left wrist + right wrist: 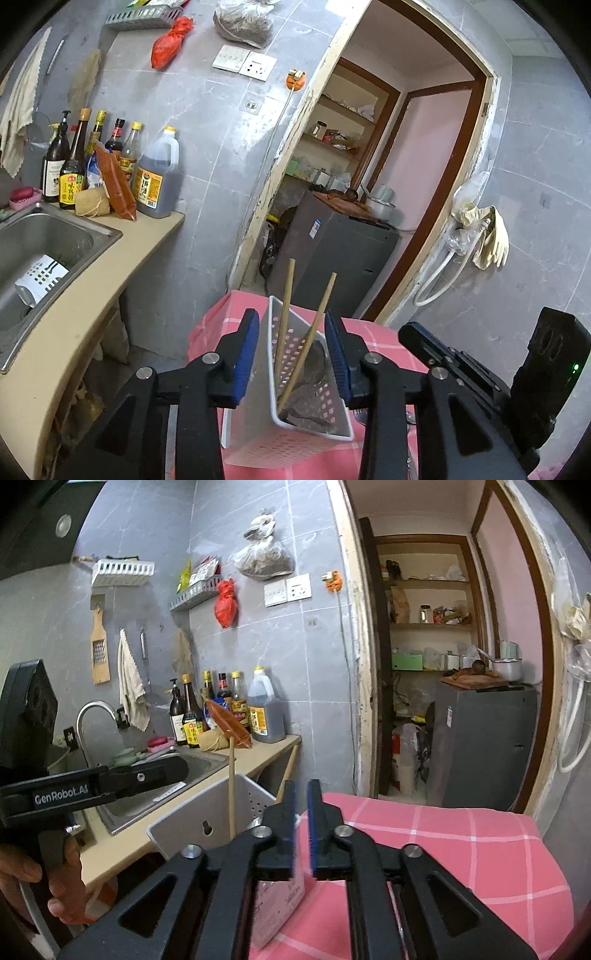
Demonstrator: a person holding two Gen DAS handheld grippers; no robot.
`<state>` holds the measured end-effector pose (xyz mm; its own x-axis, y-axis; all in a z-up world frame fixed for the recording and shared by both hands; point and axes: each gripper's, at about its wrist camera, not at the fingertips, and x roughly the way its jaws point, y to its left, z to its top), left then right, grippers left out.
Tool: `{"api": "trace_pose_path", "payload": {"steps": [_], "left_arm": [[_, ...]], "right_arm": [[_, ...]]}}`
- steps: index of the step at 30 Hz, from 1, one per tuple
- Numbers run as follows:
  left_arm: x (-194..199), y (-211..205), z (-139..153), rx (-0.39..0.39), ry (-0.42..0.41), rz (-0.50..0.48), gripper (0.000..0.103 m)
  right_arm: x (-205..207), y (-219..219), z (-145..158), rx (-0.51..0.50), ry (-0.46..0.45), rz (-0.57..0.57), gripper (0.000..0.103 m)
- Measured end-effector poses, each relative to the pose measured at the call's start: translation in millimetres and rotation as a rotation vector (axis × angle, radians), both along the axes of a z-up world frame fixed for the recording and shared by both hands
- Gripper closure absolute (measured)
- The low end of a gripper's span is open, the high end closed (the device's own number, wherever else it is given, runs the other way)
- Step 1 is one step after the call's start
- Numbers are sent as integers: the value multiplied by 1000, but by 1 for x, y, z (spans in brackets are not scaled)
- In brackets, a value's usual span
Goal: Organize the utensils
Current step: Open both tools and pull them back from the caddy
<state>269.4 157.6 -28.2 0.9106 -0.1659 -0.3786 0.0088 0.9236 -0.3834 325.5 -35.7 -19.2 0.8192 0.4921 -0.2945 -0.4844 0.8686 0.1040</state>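
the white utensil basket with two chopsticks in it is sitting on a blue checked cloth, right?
Not quite: the cloth is pink checked, not blue, as the left wrist view shows. The white utensil basket does sit on it, with two chopsticks inside.

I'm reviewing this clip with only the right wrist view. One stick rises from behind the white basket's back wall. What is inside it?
Observer: Two chopsticks lean inside the white basket, above something dark that I cannot identify.
Operator: Is the left gripper clamped on it?
Observer: No. The left gripper straddles the basket, but its left pad stands clear of the wall.
Operator: Is anything in the sink?
Observer: A second perforated white holder lies in the sink.
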Motion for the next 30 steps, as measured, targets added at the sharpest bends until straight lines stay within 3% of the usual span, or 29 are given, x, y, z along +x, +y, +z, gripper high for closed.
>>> {"api": "trace_pose_path", "payload": {"steps": [1,2,8,13,19,25,30], "left_arm": [[-1,-1,2,3,-2,2,62],[-3,-4,4,7,-5,6,60],[-13,-26,15,32,-27,15,45],[-20,-54,21,57,-52,21,23],[-25,-92,17,89,-46,12,5],[-27,-129,4,104,-20,-23,1],[-23,-153,-13,108,23,-49,1]], "right_arm": [[-2,-6,2,10,-3,-12,74],[-5,-12,5,20,-7,-23,69],[-17,-52,20,46,-19,-97,57],[-28,-90,28,43,-28,-160,35],[-39,-142,26,45,-12,-237,11],[-46,-184,15,31,12,-295,3],[-47,-211,-1,10,47,-329,2]]}}
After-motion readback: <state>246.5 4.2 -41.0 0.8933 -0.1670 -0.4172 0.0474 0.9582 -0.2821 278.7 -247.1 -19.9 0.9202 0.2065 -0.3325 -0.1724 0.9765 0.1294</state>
